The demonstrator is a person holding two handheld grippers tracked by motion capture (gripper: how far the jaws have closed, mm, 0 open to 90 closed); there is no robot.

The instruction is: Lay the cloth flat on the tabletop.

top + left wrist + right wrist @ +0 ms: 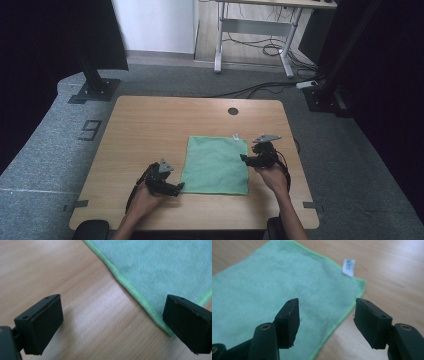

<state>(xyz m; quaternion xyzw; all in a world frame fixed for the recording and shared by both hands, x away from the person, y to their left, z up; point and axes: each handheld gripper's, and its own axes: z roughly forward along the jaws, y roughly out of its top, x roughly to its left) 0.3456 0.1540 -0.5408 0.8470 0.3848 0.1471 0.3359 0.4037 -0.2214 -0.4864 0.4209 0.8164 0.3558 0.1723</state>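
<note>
From above, the green cloth [215,165] lies flat and unfolded on the table [150,130]. The left gripper [112,322], jaws wide and empty, frames a near corner. The right gripper [327,322], jaws apart, straddles the cloth's edge; any folding looks unstarted.

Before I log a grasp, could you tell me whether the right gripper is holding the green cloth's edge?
No: the right gripper has open jaws straddling the edge of the green cloth, which lies flat and unpinched.

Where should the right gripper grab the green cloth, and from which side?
Judging by the pose, pinch the hemmed right edge of the green cloth, coming in from the bare table on its right. The cloth lies flat, and the right gripper stands open with that edge between its jaws.
</note>
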